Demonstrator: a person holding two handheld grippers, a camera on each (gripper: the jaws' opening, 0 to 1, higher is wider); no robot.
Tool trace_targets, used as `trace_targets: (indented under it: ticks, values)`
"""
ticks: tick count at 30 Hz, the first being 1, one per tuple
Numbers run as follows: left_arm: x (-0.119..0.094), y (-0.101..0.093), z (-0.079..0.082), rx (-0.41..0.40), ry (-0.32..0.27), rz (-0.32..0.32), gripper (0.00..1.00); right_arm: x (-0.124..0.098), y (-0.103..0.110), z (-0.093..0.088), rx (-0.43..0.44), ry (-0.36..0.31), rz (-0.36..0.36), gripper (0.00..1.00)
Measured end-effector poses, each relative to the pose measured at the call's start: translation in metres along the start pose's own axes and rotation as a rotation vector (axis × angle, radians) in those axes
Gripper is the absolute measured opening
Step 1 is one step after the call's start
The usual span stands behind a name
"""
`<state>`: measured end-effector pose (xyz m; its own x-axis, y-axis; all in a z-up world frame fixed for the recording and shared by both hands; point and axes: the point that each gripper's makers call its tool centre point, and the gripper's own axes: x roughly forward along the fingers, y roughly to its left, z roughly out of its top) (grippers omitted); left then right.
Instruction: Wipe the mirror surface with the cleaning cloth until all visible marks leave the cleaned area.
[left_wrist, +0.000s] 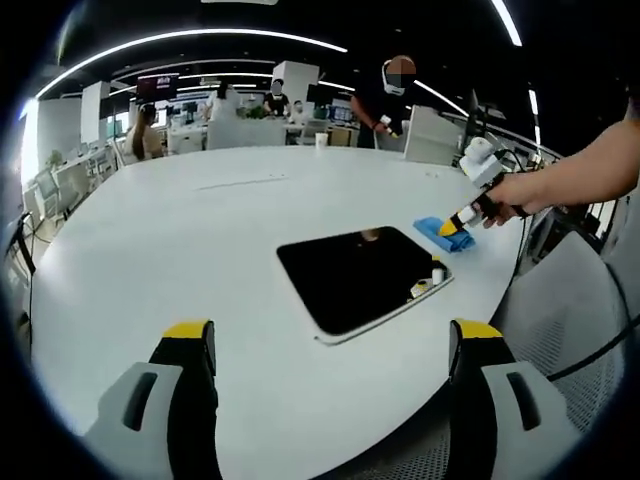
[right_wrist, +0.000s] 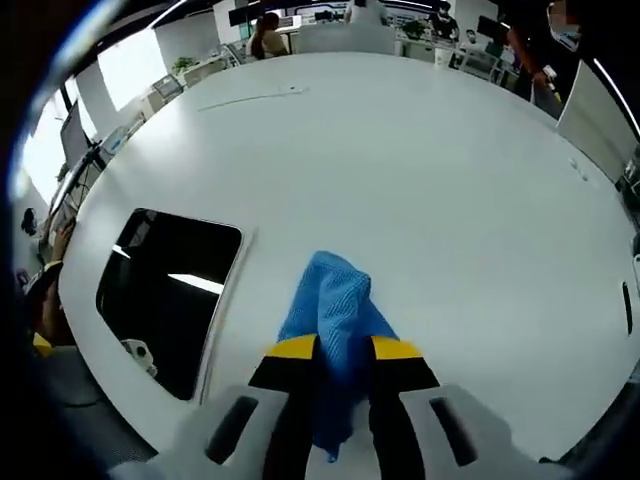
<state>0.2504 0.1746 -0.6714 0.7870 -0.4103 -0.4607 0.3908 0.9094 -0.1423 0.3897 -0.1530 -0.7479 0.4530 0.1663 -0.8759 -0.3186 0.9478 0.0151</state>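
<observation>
- The right gripper (right_wrist: 348, 348) is pinching the blue cleaning cloth (right_wrist: 335, 300), jaws nearly closed on it.
- The mirror (right_wrist: 165, 295) is lying flat at its nine o'clock, near the table (right_wrist: 420, 170) edge.
- The left gripper (left_wrist: 335, 345) is hovering wide apart, gripping nothing.
- I'd be carrying the cloth over, pressing flat, wiping in overlapping strokes.
</observation>
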Motion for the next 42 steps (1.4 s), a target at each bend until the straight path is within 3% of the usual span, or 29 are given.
trace_targets:
  ticks: [5, 9, 13, 19, 22, 23, 25, 30, 36, 42]
  values:
    - [0.000, 0.001, 0.001, -0.008, -0.005, 0.003, 0.96, 0.001, -0.001, 0.003, 0.064, 0.002, 0.003, 0.07]
    - [0.001, 0.000, 0.001, -0.014, -0.005, -0.003, 0.96, 0.003, -0.004, 0.004, 0.193, 0.017, -0.018, 0.05]
    - [0.000, -0.003, 0.001, 0.008, -0.001, -0.013, 0.98, 0.002, 0.000, 0.011, 0.165, 0.026, -0.006, 0.02]
    - [-0.001, -0.009, 0.003, 0.034, 0.006, -0.051, 0.99, -0.010, 0.025, 0.038, 0.196, -0.008, 0.053, 0.02]
    - [-0.002, -0.004, -0.001, 0.078, 0.018, -0.048, 0.99, -0.014, 0.041, 0.052, 0.251, -0.030, 0.104, 0.02]
    - [0.000, -0.001, -0.005, 0.103, 0.034, -0.034, 0.99, -0.015, 0.043, 0.057, 0.238, -0.039, 0.099, 0.02]
    - [0.002, -0.003, -0.003, 0.049, 0.019, -0.045, 0.99, -0.015, 0.053, 0.064, 0.221, -0.037, 0.109, 0.02]
    - [0.001, 0.000, -0.003, 0.019, 0.006, -0.033, 0.99, -0.006, 0.070, 0.073, 0.215, -0.019, 0.115, 0.02]
    - [0.001, 0.000, -0.001, 0.034, 0.000, -0.033, 0.99, 0.011, 0.092, 0.073, 0.151, 0.013, 0.108, 0.02]
    - [0.001, 0.000, -0.001, 0.027, -0.002, -0.034, 0.98, 0.022, 0.101, 0.063, 0.120, 0.048, 0.076, 0.02]
